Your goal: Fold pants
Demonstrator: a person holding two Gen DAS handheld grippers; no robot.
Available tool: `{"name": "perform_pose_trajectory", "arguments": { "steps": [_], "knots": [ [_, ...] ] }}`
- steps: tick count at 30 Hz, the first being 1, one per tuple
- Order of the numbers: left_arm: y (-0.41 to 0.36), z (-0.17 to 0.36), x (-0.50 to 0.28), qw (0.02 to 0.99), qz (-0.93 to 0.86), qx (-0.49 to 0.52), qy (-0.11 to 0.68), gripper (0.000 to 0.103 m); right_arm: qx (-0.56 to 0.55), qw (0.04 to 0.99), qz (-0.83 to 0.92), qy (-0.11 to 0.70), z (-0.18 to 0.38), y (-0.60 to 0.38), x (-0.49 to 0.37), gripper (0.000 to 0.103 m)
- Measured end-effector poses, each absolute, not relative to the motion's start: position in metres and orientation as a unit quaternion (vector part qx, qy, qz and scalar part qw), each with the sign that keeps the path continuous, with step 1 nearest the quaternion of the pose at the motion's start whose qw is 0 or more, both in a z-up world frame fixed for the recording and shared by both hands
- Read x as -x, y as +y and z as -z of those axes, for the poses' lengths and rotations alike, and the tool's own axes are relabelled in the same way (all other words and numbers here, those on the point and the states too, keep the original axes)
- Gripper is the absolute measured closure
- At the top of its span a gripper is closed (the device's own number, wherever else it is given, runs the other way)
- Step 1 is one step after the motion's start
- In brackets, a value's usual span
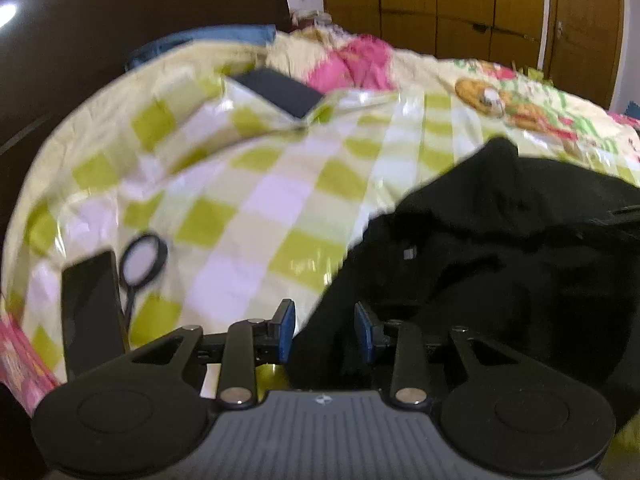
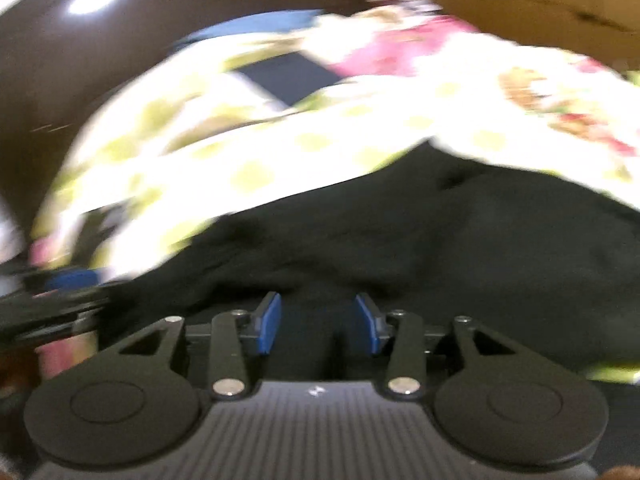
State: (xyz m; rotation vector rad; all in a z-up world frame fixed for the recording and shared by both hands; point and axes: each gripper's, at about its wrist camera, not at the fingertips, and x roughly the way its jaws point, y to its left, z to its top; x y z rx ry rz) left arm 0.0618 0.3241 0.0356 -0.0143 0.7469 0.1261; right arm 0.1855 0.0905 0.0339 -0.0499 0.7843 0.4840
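Note:
The black pants (image 1: 500,248) lie bunched on the right of a bed with a green-and-white checked sheet (image 1: 248,184). My left gripper (image 1: 325,332) is at the pile's left edge, and black cloth fills the gap between its blue pads (image 1: 287,332), so it looks shut on that edge. In the blurred right wrist view the pants (image 2: 440,240) spread across the lower half. My right gripper (image 2: 318,324) hangs just over them, its blue pads (image 2: 269,324) standing apart and pressing nothing.
A dark flat rectangle (image 1: 276,92) lies on the sheet at the back, beside a pink cushion (image 1: 360,64). A black slab with a round ring (image 1: 144,258) stands at the near left. A dark headboard (image 1: 120,0) and wooden wardrobe doors (image 1: 480,8) bound the bed.

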Motion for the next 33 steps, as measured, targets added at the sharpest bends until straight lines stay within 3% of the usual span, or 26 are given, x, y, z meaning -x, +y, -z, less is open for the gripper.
{"name": "perform_pose_trajectory", "arguments": {
  "steps": [8,13,15,16,17,22,25,33],
  "knots": [
    [0.317,-0.044,-0.072,0.933,-0.052,0.002,0.356,0.054,-0.072,0.863,-0.245,0.435,-0.006,0.096,-0.265,0.06],
    [0.292,-0.034,-0.084,0.929,-0.027,0.004,0.37,0.054,-0.198,0.835,-0.323,0.4,-0.043,0.142,-0.299,0.059],
    [0.28,-0.033,-0.089,0.927,-0.015,0.003,0.375,0.054,-0.225,0.837,-0.34,0.366,-0.059,0.151,-0.315,0.045],
    [0.274,-0.032,-0.09,0.927,-0.012,-0.001,0.375,0.054,-0.225,0.836,-0.347,0.361,-0.064,0.153,-0.318,0.03],
    [0.268,-0.032,-0.09,0.927,-0.007,-0.005,0.375,0.054,-0.222,0.836,-0.35,0.36,-0.067,0.153,-0.318,0.028],
    [0.244,-0.027,-0.09,0.925,0.02,-0.018,0.379,0.052,-0.115,0.878,-0.335,0.323,-0.064,0.13,-0.279,0.027],
    [0.232,-0.022,-0.092,0.92,0.027,-0.016,0.391,0.052,-0.084,0.884,-0.31,0.34,-0.053,0.119,-0.275,0.027],
    [0.192,-0.019,-0.084,0.913,0.069,-0.014,0.401,0.049,-0.119,0.898,-0.229,0.356,-0.032,0.02,-0.22,0.028]
  ]
}}
